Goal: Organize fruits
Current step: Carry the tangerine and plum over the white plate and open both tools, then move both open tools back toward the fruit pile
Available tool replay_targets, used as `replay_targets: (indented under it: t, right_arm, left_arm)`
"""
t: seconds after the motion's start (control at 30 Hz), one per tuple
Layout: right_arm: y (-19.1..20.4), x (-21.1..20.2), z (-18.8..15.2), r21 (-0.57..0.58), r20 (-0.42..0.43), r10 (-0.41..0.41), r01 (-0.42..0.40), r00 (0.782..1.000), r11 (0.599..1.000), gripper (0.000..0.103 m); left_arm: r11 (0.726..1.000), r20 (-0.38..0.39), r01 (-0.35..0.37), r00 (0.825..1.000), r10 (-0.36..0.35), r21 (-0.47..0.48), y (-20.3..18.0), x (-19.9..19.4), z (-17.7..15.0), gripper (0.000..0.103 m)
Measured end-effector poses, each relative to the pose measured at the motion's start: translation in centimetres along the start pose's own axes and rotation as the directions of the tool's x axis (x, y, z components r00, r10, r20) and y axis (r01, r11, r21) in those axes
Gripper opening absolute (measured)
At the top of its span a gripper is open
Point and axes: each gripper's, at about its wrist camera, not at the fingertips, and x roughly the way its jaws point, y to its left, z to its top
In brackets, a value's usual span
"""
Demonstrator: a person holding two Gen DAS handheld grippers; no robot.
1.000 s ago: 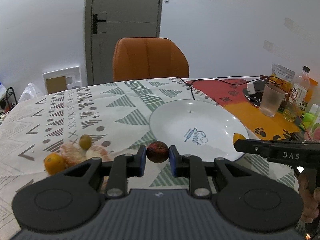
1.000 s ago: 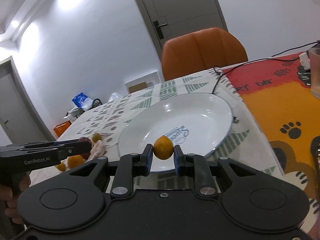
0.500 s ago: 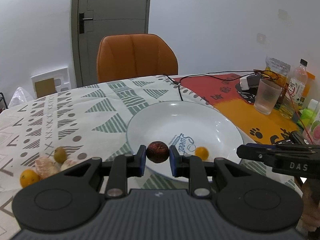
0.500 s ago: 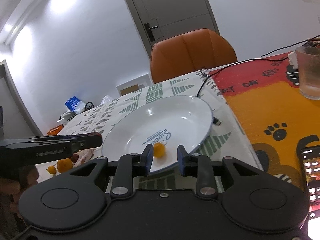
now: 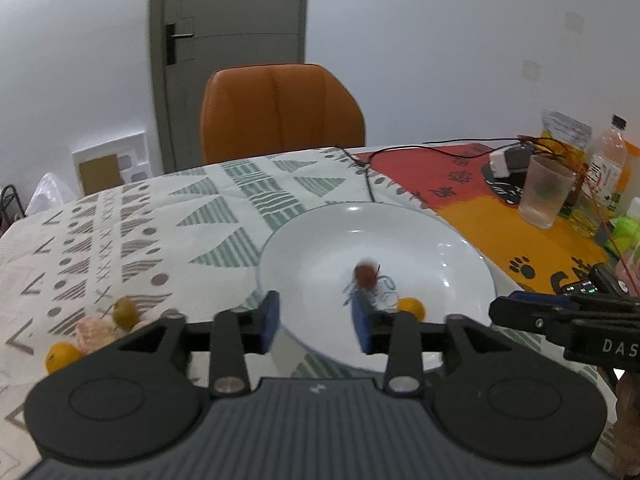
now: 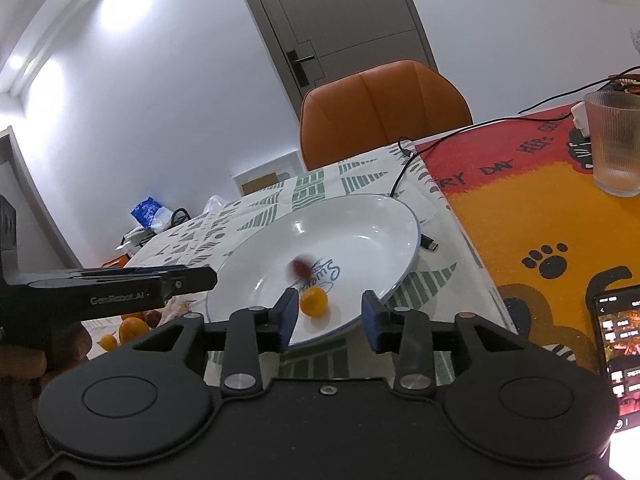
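Observation:
A white plate (image 5: pixel 440 240) (image 6: pixel 384 216) sits on the patterned tablecloth. A dark red fruit (image 5: pixel 366 274) (image 6: pixel 301 267), blurred by motion, is in the middle of the plate. A small orange fruit (image 5: pixel 412 307) (image 6: pixel 314 301) lies near the plate's front rim. My left gripper (image 5: pixel 316 322) is open and empty at the plate's near edge. My right gripper (image 6: pixel 330 316) is open and empty over the plate's near rim, just behind the orange fruit. More fruit lies left of the plate: a green fruit (image 5: pixel 125 312), a peeled citrus (image 5: pixel 94 330), an orange (image 5: pixel 60 357).
An orange chair (image 5: pixel 280 112) stands behind the table. A frosted glass (image 5: pixel 544 196) (image 6: pixel 616 144), a bottle (image 5: pixel 606 160) and a cable (image 5: pixel 368 172) are at the right. A phone (image 6: pixel 618 344) lies at the right edge of the right wrist view.
Both grippers opened. The right one let the orange fruit down on the plate first, then the left one released the dark red fruit, which now moves on the plate.

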Motion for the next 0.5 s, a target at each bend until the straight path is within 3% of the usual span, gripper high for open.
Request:
replay_targets:
  t: [0.17,0.23,0.33,0.5]
  right_arm:
    - [0.7,0.0,0.1,-0.01,0.008,0.008,-0.008,1.0,1.0,0.052]
    - [1.1,-0.1,0.1,-0.014,0.015,0.013,-0.013,1.0,1.0,0.061]
    - [1.6,-0.3,0.2,-0.023,0.027,0.022,-0.021,0.999,1.0,0.073]
    - [2.4,-0.5,0.2,-0.035,0.036,0.039,-0.038,0.999,0.999,0.08]
  left_arm:
    - [0.999,0.007,-0.033,0.999,0.034,-0.031,1.3,-1.0,-0.2,0.067]
    - [0.998,0.008,-0.044,0.999,0.044,-0.043,1.9,-1.4,-0.3,0.073]
    - [0.997,0.018,-0.049,0.999,0.05,-0.06,2.6,-2.2,-0.5,0.076]
    - [0.993,0.029,-0.064,0.997,0.067,-0.094,3.9,-3.4,-0.8,0.077]
